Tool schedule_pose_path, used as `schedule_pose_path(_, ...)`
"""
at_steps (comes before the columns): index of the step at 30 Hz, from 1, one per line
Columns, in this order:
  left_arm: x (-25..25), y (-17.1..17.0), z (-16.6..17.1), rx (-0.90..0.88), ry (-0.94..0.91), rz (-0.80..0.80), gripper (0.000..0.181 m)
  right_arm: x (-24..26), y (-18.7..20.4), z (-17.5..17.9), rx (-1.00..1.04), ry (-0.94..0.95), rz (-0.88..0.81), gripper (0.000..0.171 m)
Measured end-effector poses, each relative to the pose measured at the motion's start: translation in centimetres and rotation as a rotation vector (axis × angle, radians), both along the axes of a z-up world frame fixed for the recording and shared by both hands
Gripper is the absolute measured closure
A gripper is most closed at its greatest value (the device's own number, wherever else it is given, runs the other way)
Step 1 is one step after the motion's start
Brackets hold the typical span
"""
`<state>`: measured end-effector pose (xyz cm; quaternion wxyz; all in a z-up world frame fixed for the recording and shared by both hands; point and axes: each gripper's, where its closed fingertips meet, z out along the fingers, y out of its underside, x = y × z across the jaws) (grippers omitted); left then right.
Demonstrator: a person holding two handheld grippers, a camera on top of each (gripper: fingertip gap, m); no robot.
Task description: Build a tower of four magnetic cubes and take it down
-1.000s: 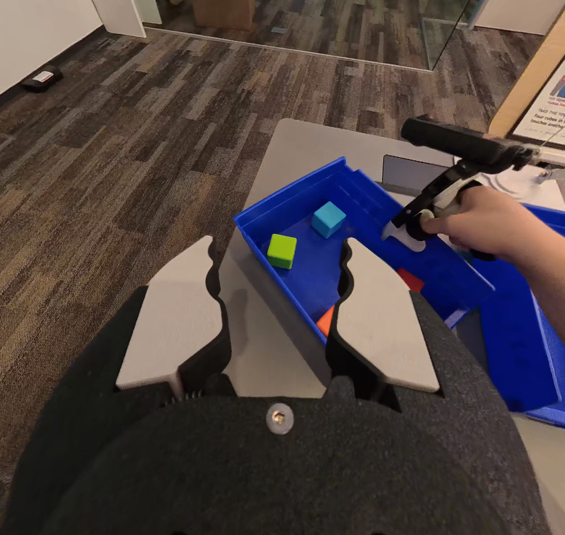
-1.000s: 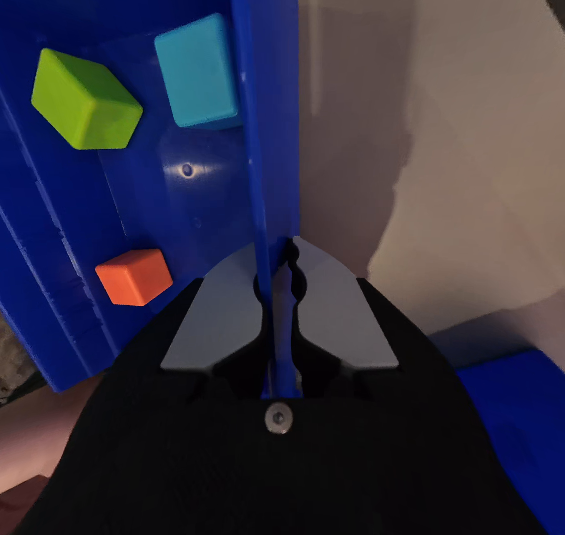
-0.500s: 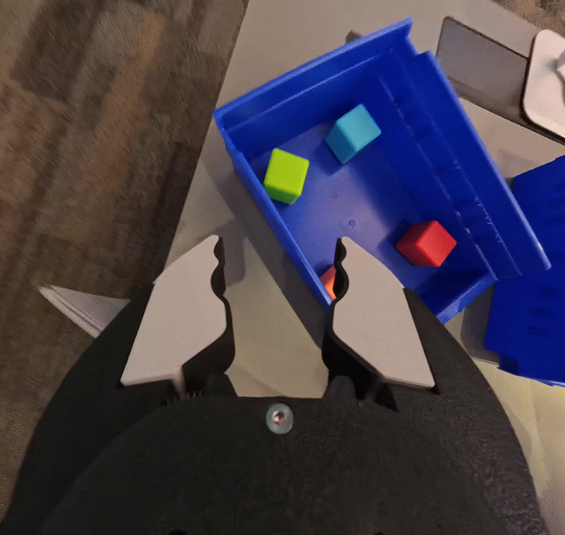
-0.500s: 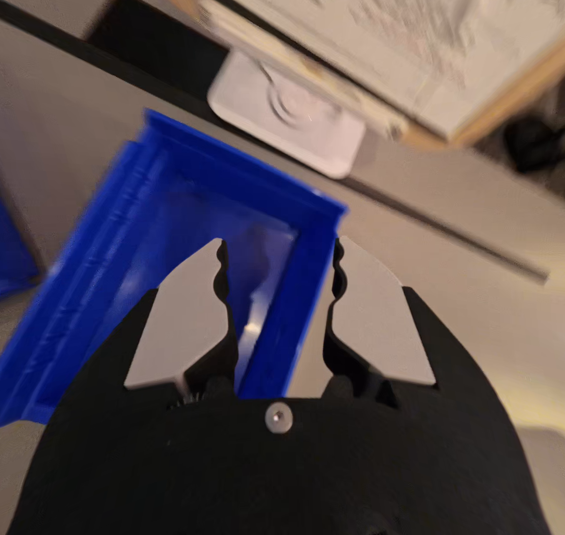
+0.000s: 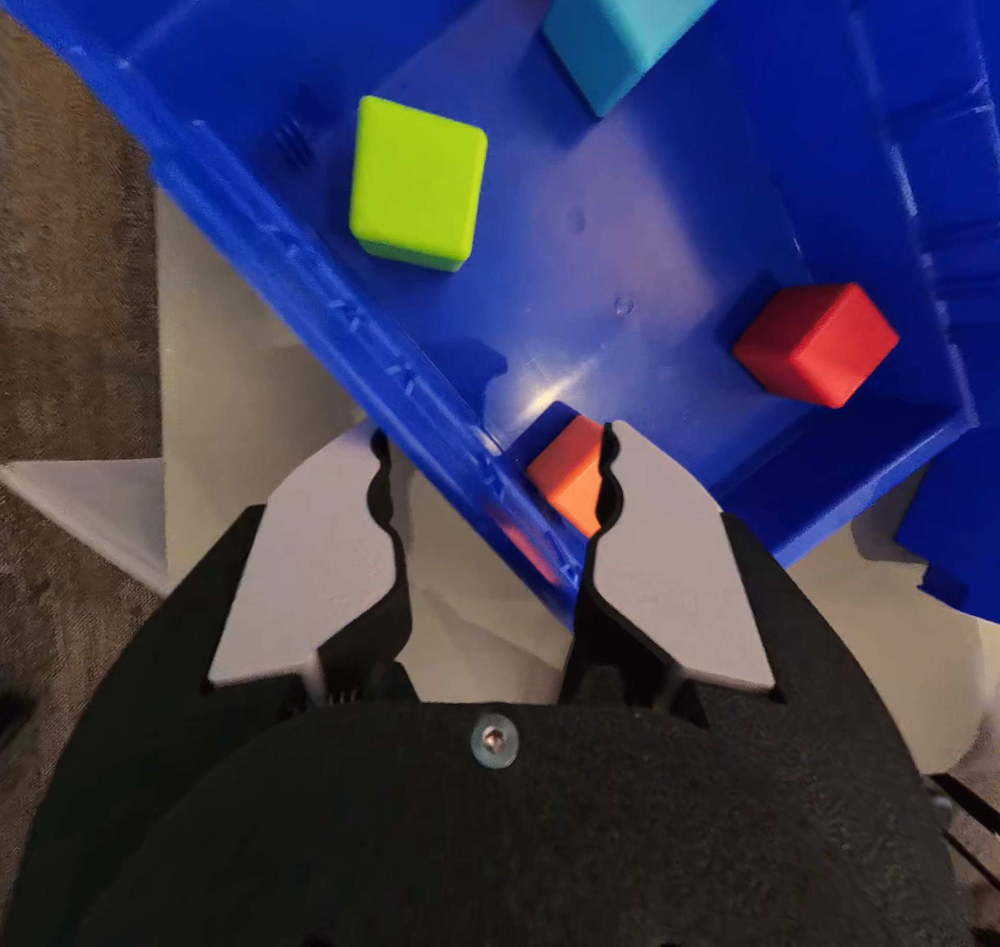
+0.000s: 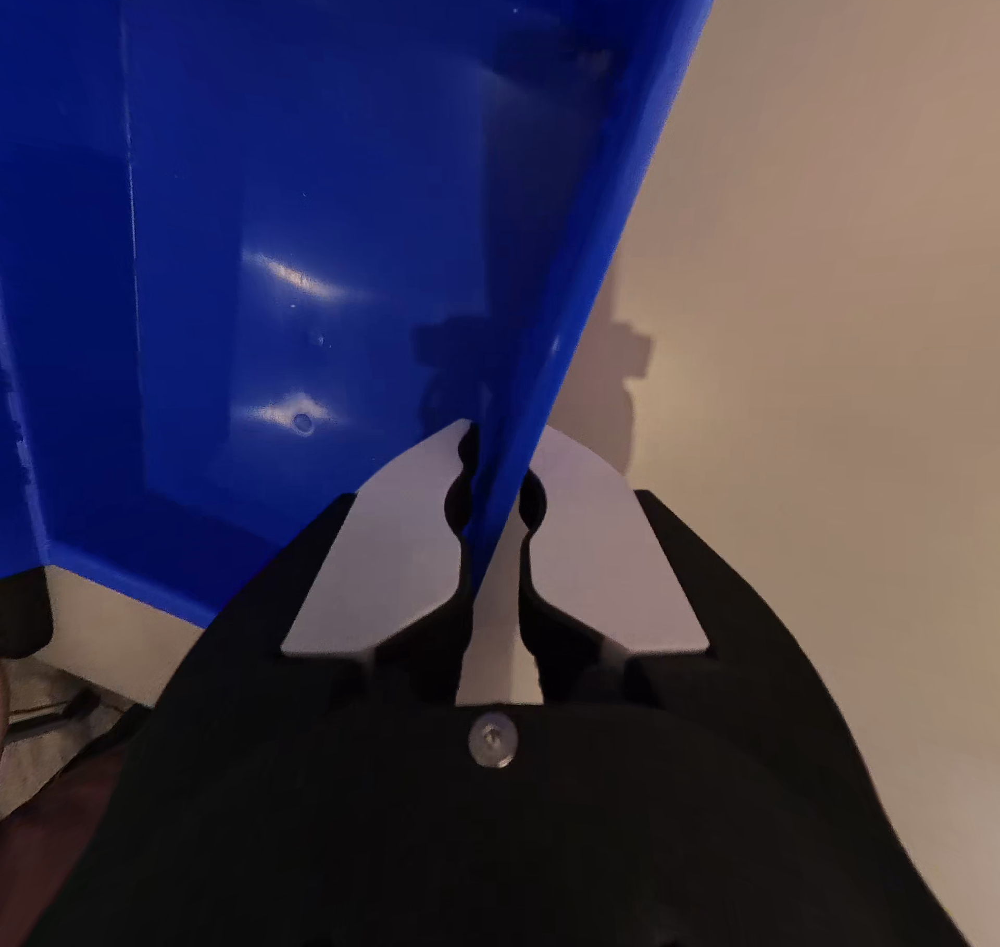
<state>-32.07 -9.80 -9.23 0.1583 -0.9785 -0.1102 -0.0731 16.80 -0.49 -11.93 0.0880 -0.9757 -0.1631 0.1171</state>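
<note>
On the table (image 5: pixel 227 380), one bin (image 5: pixel 335 298) holds four cubes; left jaws released, right clamping second bin's wall (image 6: pixel 568 271).

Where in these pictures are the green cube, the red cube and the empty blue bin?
green cube (image 5: pixel 416 179): left wrist view, on its top face.
red cube (image 5: pixel 833 363): left wrist view, on its front right face.
empty blue bin (image 6: pixel 611 228): right wrist view, on its right wall.
</note>
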Motion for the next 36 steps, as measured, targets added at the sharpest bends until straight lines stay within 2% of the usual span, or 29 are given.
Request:
schedule_pose_path(4, -0.5, 0.0, -1.6, -0.07, 0.034, -0.001, 0.13, 0.7, 0.3, 0.0, -0.068, 0.026, -0.002, 0.161)
schedule_pose_path(9, -0.8, 0.7, -1.9, -0.086, 0.066, -0.002, 0.139, 3.1, 1.5, -0.1, -0.071, 0.017, 0.012, 0.163)
schedule_pose_path(17, -1.0, 5.4, -2.1, 0.03, 0.143, -0.065, 0.164, 12.2, 3.3, -0.1, -0.064, 0.044, -0.089, 0.163)
schedule_pose_path(22, 0.1, 7.7, -2.2, 0.059, 0.233, -0.17, 0.172, 19.6, 3.4, -0.2, -0.067, 0.076, -0.247, 0.162)
schedule_pose_path(25, 1.3, 8.7, -2.2, 0.076, 0.224, -0.219, 0.172, 23.4, 3.0, -0.3, -0.051, 0.062, -0.292, 0.163)
schedule_pose_path(30, 1.7, 8.9, -2.2, 0.069, 0.229, -0.218, 0.172, 28.2, 2.7, -0.3, 0.025, 0.01, -0.291, 0.163)
schedule_pose_path(36, 2.0, 8.9, -2.2, 0.061, 0.239, -0.227, 0.172, 30.4, 2.4, -0.4, 0.055, 0.069, -0.258, 0.163)
